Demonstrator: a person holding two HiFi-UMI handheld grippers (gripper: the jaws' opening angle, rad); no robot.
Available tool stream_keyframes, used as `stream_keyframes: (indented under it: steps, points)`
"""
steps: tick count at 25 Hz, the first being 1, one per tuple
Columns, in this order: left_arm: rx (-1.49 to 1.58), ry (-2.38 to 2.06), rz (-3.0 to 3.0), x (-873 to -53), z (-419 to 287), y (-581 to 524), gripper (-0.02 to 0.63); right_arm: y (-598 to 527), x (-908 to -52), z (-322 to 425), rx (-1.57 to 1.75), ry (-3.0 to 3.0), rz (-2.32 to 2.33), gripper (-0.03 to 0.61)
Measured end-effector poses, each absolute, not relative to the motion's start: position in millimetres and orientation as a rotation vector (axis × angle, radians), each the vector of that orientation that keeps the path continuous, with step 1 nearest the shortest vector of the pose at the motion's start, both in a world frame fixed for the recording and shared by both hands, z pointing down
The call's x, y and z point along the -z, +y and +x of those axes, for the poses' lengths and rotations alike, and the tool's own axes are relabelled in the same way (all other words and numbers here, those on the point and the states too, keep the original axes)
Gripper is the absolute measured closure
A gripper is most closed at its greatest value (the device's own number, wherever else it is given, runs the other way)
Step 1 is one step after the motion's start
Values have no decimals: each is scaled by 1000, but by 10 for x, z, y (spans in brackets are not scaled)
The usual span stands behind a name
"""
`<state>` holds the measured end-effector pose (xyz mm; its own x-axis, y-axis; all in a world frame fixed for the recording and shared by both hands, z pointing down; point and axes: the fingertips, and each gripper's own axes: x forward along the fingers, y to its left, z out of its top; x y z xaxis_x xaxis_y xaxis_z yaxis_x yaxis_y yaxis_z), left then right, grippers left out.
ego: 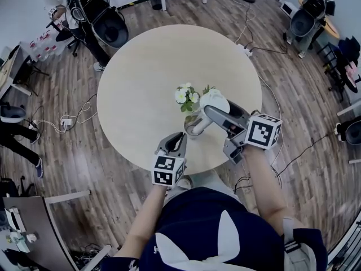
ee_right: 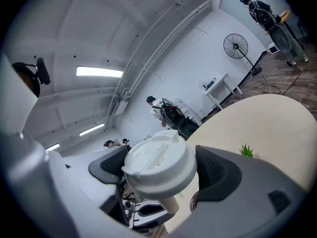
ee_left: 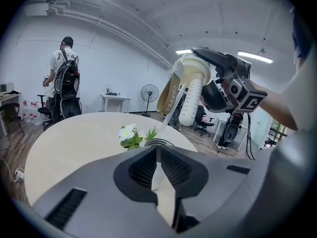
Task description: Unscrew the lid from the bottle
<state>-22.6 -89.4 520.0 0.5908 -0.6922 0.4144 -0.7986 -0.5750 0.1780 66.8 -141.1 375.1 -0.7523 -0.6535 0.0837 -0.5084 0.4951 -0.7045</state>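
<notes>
A tan paper-sleeved bottle [ego: 194, 127] with a white lid [ego: 214, 99] hangs tilted over the near edge of the round table [ego: 141, 72]. My right gripper [ego: 219, 110] is shut on the lid; in the right gripper view the lid [ee_right: 159, 160] fills the gap between the jaws. The left gripper [ego: 179, 138] is shut on the bottle's lower rim, seen as a cream strip between its jaws [ee_left: 161, 171]. In the left gripper view, the bottle [ee_left: 167, 94] and lid [ee_left: 194, 90] rise toward the right gripper [ee_left: 223, 83].
A small pot of white flowers [ego: 186, 96] stands on the table just behind the bottle. Office chairs [ego: 110, 27] and floor cables [ego: 67, 120] ring the table. A person with a backpack [ee_left: 63, 83] stands at the far side.
</notes>
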Motion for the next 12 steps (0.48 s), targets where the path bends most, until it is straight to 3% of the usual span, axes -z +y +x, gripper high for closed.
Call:
stream_keyframes:
  steps: [12]
  points:
    - [-396,-1203,2496,-5068,-237,-794,588,-1253,-3551,684,1014,2559,-1003,149]
